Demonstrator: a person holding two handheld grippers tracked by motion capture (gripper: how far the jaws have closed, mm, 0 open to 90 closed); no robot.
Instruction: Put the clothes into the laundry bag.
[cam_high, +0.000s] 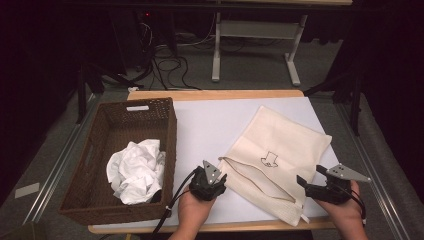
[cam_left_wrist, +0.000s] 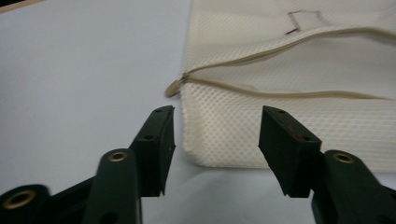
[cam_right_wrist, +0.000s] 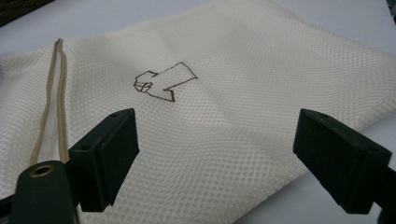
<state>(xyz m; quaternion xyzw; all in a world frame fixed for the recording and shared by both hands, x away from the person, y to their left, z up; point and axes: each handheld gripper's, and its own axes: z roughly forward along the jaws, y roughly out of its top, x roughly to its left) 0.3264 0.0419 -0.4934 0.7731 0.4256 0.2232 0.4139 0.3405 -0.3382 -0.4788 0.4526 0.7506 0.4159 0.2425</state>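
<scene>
one mesh bag (cam_high: 272, 150), one basket (cam_high: 120, 150) (wicker), two claws

1. I am looking down on a table (cam_high: 210, 107) with a white top.
2. A cream mesh bag (cam_high: 280, 150) is lying flat on the right part, with a small dark drawing on it.
3. The bag's zipper side is gaping open a little.
4. My left gripper (cam_high: 216, 184) is hovering just beside the bag's left corner, jaws apart, holding nothing.
5. My right gripper (cam_high: 304, 184) is sitting at the bag's right edge, jaws apart too.
6. A brown woven basket (cam_high: 100, 150) is standing on the left.
7. A crumpled white cloth (cam_high: 136, 171) is lying inside it.
</scene>
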